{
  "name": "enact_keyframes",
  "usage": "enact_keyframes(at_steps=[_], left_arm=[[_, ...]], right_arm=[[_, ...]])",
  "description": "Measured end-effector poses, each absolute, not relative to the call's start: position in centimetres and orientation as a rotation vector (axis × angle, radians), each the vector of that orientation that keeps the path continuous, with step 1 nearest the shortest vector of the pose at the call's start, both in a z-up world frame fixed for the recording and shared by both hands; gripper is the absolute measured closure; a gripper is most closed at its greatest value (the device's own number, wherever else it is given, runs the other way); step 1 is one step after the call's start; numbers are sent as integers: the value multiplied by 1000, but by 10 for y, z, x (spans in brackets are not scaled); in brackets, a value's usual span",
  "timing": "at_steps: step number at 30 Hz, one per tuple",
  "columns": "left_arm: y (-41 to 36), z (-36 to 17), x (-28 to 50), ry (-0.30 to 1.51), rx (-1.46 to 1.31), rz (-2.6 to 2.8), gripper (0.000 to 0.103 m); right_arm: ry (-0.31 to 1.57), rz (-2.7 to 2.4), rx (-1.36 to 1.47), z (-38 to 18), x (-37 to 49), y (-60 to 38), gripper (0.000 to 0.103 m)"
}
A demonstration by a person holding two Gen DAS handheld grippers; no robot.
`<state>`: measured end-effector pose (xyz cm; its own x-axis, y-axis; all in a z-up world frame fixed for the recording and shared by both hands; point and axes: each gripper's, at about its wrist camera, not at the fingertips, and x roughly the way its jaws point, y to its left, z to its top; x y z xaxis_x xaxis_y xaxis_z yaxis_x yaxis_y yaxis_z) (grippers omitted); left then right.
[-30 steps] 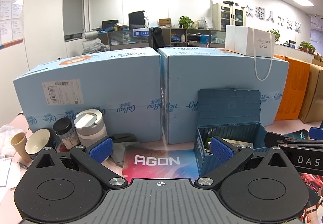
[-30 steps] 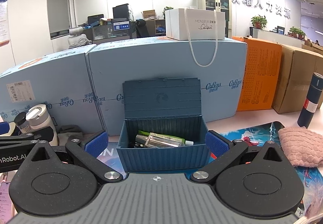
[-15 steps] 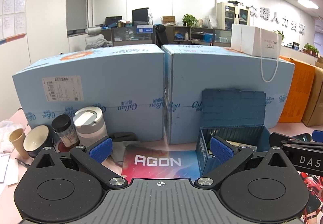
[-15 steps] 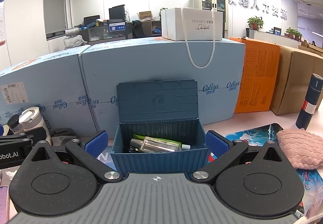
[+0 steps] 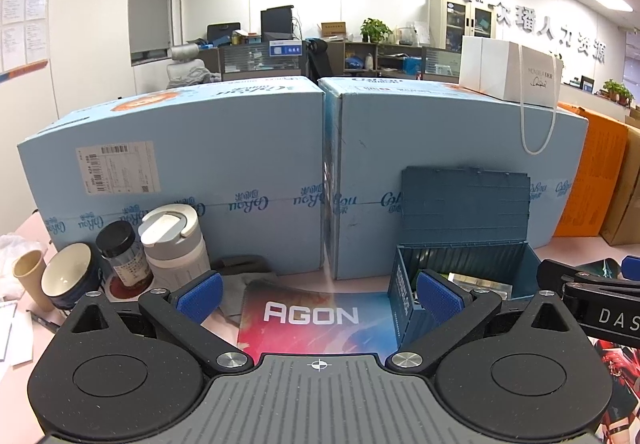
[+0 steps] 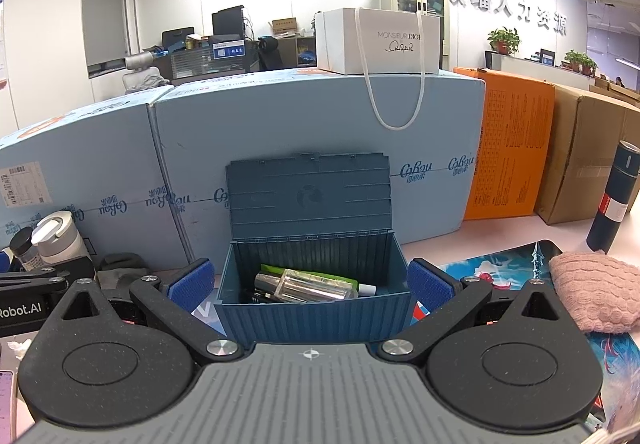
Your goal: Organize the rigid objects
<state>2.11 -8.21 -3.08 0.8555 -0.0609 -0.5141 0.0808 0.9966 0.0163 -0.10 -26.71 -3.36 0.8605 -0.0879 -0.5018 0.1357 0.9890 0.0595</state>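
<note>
A dark blue storage box (image 6: 316,308) stands open on the desk mat, its lid (image 6: 308,196) leaning back on a light blue carton. Inside lie a clear bottle (image 6: 308,286), a green packet and a white-capped tube. My right gripper (image 6: 312,284) is open and empty, its pads either side of the box front. My left gripper (image 5: 320,294) is open and empty over the AGON mat (image 5: 312,318), with the box (image 5: 464,276) to its right. A white tumbler (image 5: 172,244), a dark-lidded jar (image 5: 122,252), a bowl (image 5: 66,278) and a paper cup (image 5: 28,272) stand at the left.
Two light blue cartons (image 5: 200,172) wall off the back, with an orange box (image 6: 512,148) and brown cartons further right. A white gift bag (image 6: 380,40) sits on top. A dark flask (image 6: 616,196) and pink knitted cloth (image 6: 596,292) lie at right. A grey cloth (image 5: 240,272) lies beside the tumbler.
Both grippers have drawn back and risen slightly, so the box and cartons sit a little lower and farther. Both stay open and empty.
</note>
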Motion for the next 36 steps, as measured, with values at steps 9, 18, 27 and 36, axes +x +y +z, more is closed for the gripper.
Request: enact_keyframes(at_steps=[9,18,27,36], left_arm=[[-81,-30,21,538,37,-78,0],[-81,-30,19,532,37,-74,0],[-81,-29,16,522,42,-72,0],[-83,-27,10,511,51,-75,0]], right_arm=[[519,-117,93,-34,0,-267,0],[516,-119,93,-35,0,-266,0],[503,-132,89,-32,-5,-265,0],[490,-132,90,-30,-9,-265,0]])
